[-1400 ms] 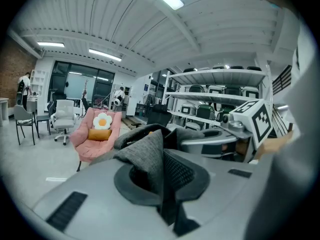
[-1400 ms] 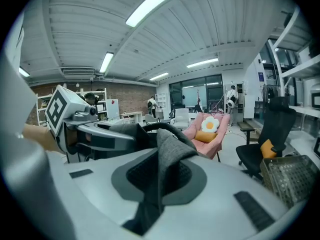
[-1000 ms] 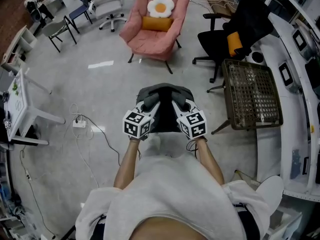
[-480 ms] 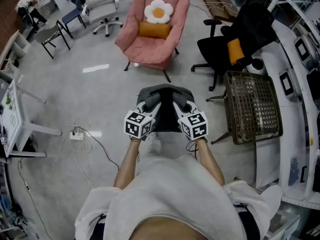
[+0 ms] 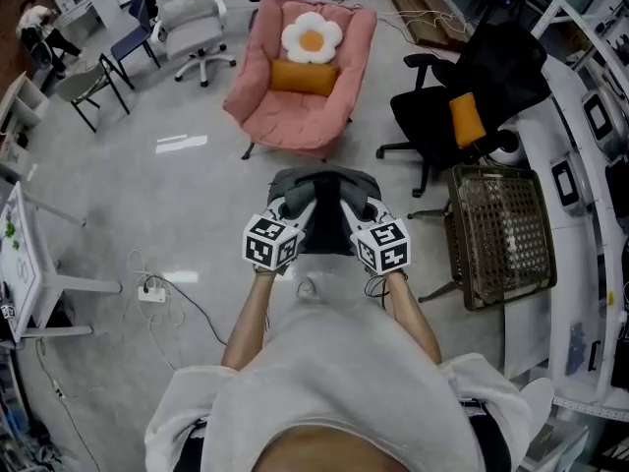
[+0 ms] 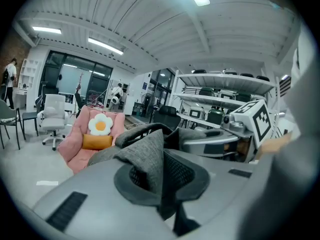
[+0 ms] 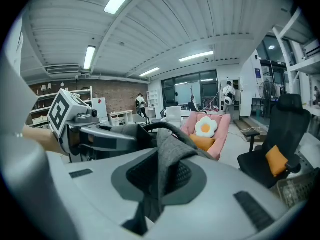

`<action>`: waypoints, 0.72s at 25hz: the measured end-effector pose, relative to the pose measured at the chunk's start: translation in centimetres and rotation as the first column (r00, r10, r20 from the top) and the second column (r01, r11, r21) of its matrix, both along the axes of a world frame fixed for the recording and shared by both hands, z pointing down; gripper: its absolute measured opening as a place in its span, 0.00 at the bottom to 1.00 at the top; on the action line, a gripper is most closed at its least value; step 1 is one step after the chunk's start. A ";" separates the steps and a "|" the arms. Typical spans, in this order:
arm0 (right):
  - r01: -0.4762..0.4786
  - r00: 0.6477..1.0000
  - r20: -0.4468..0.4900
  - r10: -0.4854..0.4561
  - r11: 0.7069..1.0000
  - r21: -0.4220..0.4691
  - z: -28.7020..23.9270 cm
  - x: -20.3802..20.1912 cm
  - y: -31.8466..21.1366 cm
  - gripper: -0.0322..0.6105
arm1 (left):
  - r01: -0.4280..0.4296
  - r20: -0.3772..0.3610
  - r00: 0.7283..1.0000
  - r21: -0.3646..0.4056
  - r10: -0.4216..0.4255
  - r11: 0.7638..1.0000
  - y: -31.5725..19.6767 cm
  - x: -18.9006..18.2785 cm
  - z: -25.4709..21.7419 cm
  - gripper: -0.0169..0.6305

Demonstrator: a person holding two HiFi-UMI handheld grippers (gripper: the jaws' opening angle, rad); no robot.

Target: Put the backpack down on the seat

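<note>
Backpack (image 5: 324,226) fabric pinched in L gripper (image 5: 295,207) & R gripper (image 5: 352,207), both clamped tight, bag held off floor in front of person. Pink chair (image 5: 300,87), prob. the seat, well ahead. Carry + set-down not yet done.

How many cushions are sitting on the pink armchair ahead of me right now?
2. A white flower-shaped cushion leans against the backrest of the pink armchair, and an orange cushion sits just below it. None looks hidden.
</note>
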State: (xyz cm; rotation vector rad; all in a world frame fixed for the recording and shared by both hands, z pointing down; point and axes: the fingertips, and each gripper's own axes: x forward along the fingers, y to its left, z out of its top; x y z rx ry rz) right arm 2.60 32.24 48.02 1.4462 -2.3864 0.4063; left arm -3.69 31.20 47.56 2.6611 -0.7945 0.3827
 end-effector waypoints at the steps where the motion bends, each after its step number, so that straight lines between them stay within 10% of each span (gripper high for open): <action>1: 0.000 1.000 -0.001 0.000 1.000 0.001 0.0 -0.2 -1.2 0.09 | -0.001 0.000 1.000 0.000 0.001 1.000 -1.2 -0.2 0.0 0.08; 18: -0.011 1.000 -0.012 0.011 1.000 0.005 1.0 -1.8 -14.7 0.09 | -0.013 0.004 1.000 -0.019 0.013 1.000 -14.3 -1.8 1.3 0.08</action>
